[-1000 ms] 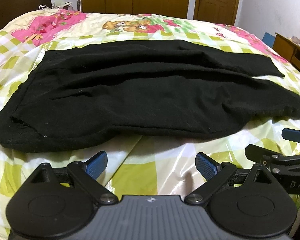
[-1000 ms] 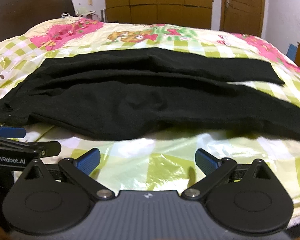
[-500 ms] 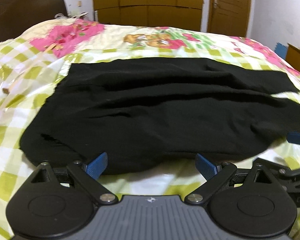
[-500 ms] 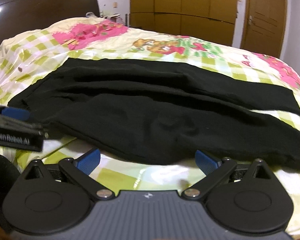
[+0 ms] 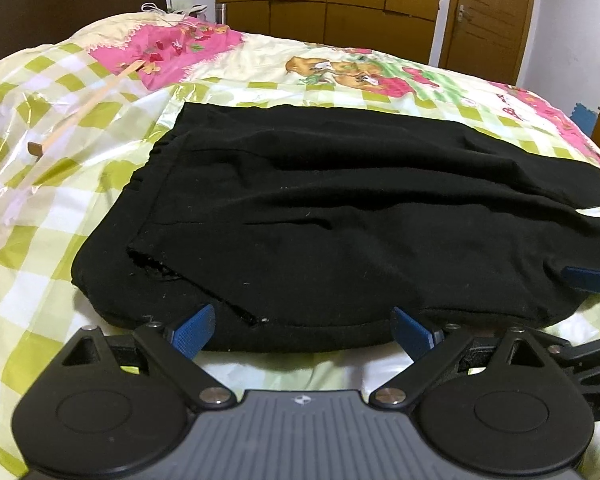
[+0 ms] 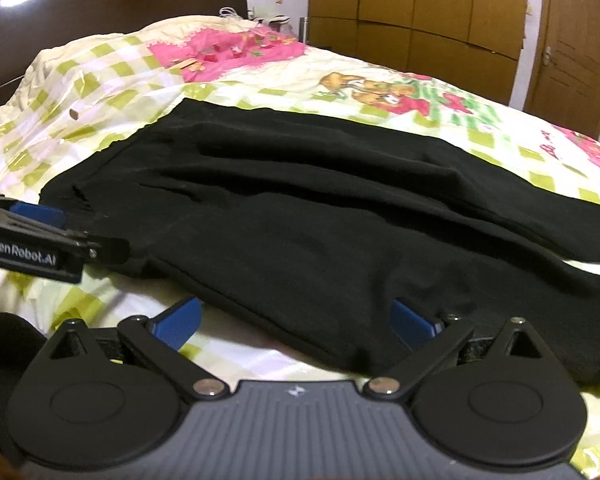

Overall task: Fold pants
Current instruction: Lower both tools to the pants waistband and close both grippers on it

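Both our left gripper (image 5: 302,330) and right gripper (image 6: 296,320) gape at lower frame; closing shallow, we risk pinching one layer of pants (image 5: 340,216).

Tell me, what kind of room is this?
Most likely a bedroom. The black pants lie on a bed with a checked cartoon bedspread, a dark headboard stands behind it, and wooden wardrobe doors line the far wall.
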Motion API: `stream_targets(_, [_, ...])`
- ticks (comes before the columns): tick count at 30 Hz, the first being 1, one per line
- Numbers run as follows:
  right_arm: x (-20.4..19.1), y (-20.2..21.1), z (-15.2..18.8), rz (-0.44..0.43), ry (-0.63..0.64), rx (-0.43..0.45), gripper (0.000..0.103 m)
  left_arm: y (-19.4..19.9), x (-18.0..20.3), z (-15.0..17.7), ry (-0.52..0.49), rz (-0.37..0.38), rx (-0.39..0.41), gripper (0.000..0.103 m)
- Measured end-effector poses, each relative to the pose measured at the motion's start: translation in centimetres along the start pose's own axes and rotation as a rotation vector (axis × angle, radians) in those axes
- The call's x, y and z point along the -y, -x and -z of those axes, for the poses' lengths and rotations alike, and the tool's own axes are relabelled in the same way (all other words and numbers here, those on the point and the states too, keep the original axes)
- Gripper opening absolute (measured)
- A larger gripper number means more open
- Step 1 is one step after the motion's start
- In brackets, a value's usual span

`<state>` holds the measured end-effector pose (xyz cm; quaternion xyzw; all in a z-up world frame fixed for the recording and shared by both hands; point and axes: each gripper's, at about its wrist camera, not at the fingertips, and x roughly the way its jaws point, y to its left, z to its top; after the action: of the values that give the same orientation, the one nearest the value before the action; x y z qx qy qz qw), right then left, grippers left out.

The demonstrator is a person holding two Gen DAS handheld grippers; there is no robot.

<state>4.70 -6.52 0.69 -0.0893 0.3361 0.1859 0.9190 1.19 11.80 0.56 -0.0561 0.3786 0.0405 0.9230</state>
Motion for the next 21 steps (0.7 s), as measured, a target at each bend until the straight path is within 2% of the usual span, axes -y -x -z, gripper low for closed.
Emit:
stream_targets(8, [-1.4, -0.9, -1.1, -0.006, 0.052, -0.001, 0.099, 0.8, -1.8, -0.4, -0.049, -0.016, 0.014, 0.103])
stream_targets(15, [-4.0, -2.2, -1.8, -0.056, 0.168, -0.012, 0.090, 1.5, -6.9, -0.6, -0.058, -0.111, 0.038, 0.103])
stream_targets(21, [-6.3, -4.1, -2.5, -0.106, 0.267, -0.029, 0.087, -0.2, -9.5, -0.4, -0.141, -0.143, 0.011, 0.103])
